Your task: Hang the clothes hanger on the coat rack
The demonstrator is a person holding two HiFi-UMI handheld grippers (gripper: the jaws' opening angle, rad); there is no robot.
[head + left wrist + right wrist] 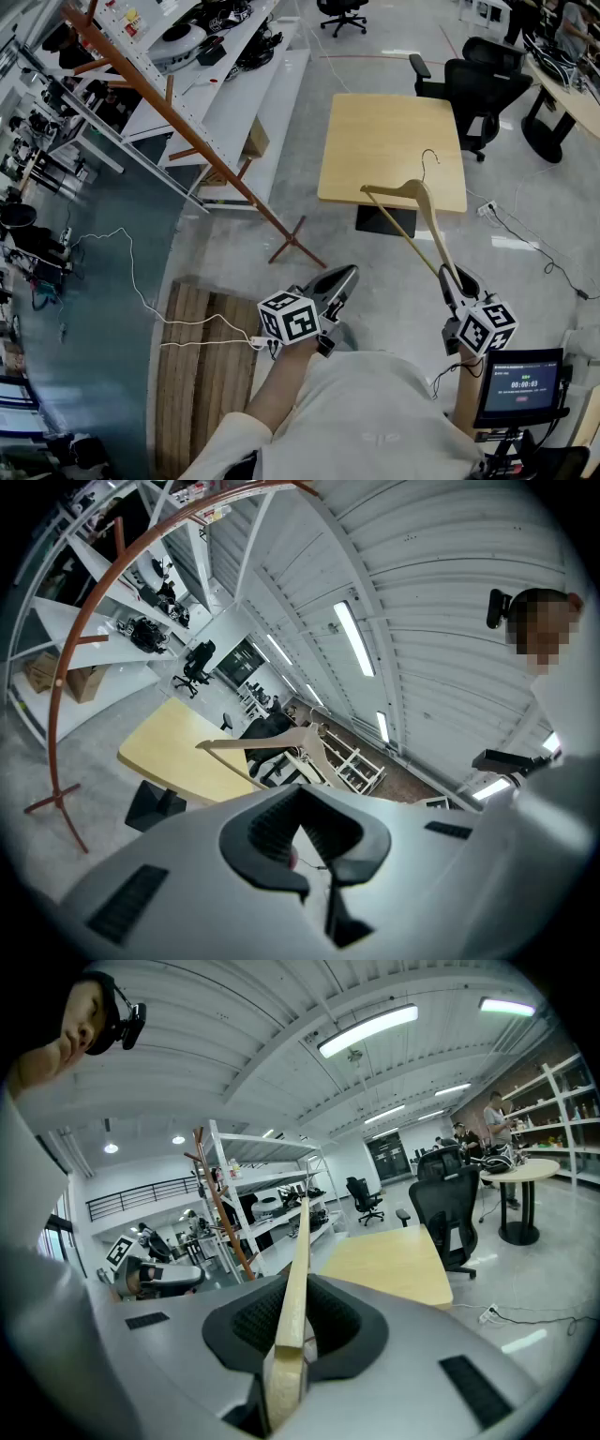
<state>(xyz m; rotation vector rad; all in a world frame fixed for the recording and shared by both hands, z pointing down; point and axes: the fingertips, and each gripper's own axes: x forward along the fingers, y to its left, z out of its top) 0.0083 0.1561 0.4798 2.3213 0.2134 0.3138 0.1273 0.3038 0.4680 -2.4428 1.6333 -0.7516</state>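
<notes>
Hanger (432, 220) rides in the air, right gripper (457, 281) clamped on one arm's end, hook farthest from it; rack (187, 136) stands well off to its left. Left gripper (345, 275), jaws together and empty, is nearer.

Right gripper (457, 279) holds the wooden hanger (419, 190) by the yellow table (375, 141)

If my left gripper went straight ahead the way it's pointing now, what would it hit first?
Probably the wooden hanger held up by the right gripper, or the yellow table beyond it; depth is unclear. The left gripper points toward both, while the coat rack stands off to its left.
</notes>
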